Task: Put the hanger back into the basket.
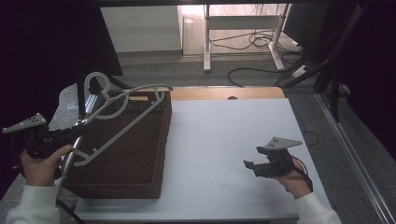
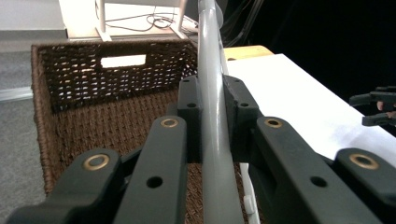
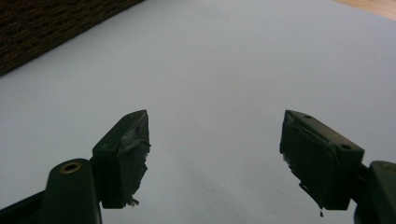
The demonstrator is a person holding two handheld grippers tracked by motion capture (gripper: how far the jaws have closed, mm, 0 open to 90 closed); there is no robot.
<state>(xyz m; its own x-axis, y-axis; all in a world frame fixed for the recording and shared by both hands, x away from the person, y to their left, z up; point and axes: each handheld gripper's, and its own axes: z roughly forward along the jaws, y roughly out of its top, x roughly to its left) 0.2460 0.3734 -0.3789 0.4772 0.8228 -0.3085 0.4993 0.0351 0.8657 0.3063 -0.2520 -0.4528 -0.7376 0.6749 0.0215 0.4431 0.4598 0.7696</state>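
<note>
Left gripper (image 2: 212, 116): jaws clamped on a grey clothes hanger (image 1: 122, 122), pads pressed against both sides of its bar; hanger held tilted above the brown woven basket (image 1: 140, 154) (left portion of the white table (image 1: 224, 154)); right gripper (image 3: 215, 149): jaws spread wide, holding nothing, hovering over bare tabletop, well apart from the basket.

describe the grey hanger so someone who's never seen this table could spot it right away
Start at the white table and look to its left end, where a dark brown woven basket sits. Slanting above the basket is the hanger, with the left gripper shut on one of its bars. It is the one pale grey, thin-barred triangle with a curled hook, unlike the dark wicker below it.
</note>
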